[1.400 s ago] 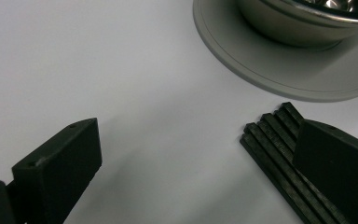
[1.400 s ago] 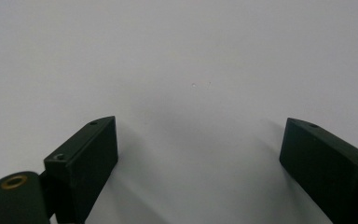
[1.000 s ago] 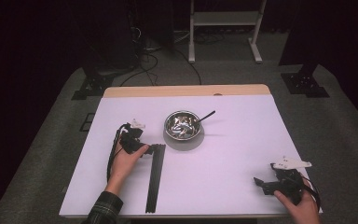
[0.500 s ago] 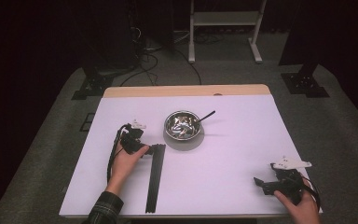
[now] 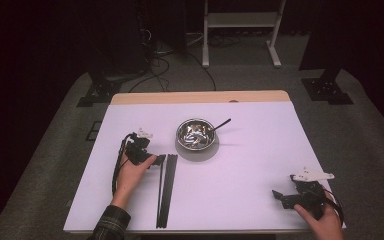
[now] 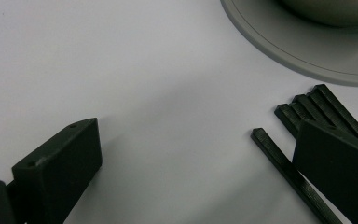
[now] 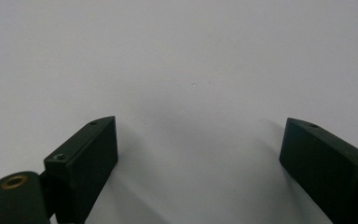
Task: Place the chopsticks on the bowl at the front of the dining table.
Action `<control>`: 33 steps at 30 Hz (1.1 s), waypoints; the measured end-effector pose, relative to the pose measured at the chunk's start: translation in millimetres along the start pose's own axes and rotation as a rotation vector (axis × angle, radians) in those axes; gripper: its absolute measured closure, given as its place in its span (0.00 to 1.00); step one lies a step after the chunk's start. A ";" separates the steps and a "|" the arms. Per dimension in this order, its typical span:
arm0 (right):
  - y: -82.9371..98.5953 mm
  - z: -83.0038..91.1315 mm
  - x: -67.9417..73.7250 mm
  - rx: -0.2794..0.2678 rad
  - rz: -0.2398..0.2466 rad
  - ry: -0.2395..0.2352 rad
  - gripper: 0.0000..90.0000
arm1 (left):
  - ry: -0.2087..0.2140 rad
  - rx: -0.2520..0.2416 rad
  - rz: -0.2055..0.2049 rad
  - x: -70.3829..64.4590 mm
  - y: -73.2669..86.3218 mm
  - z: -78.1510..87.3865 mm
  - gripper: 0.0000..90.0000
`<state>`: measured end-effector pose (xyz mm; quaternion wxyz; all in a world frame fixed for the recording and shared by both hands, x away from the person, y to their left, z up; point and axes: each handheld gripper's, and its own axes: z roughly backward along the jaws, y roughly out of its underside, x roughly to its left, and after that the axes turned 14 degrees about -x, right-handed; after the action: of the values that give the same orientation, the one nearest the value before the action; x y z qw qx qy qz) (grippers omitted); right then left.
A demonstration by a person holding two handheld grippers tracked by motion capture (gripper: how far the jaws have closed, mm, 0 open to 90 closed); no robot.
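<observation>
On the white table (image 5: 240, 170) in the high view, the left gripper (image 5: 147, 156) rests at the far ends of the black sticks (image 5: 166, 192), beside a metal bowl (image 5: 196, 134); the right gripper (image 5: 285, 196) sits near the front corner. In the left gripper view, wide jaws straddle one stick (image 6: 279, 163). In the right gripper view, jaws spread wide over bare table.

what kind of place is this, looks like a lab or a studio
Probably a lab or recording room, not a home: a white-covered table on grey carpet, dark surroundings, loose floor cables, and a white metal stand behind.
</observation>
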<state>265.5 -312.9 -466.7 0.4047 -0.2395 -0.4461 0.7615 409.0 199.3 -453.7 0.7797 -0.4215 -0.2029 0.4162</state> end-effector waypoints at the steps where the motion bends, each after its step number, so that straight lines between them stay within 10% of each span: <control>1: 0.0 0.0 0.0 0.000 0.000 0.000 0.11 | 0.005 -0.003 0.004 -0.3 -0.2 0.2 0.00; 33: 0.0 0.0 0.2 0.000 -0.002 0.000 0.11 | 0.036 -0.039 -0.023 -21.2 9.0 41.2 0.00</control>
<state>265.4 -312.7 -466.7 0.4055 -0.2391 -0.4462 0.7611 365.1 204.8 -437.2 0.7797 -0.4416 -0.2017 0.3954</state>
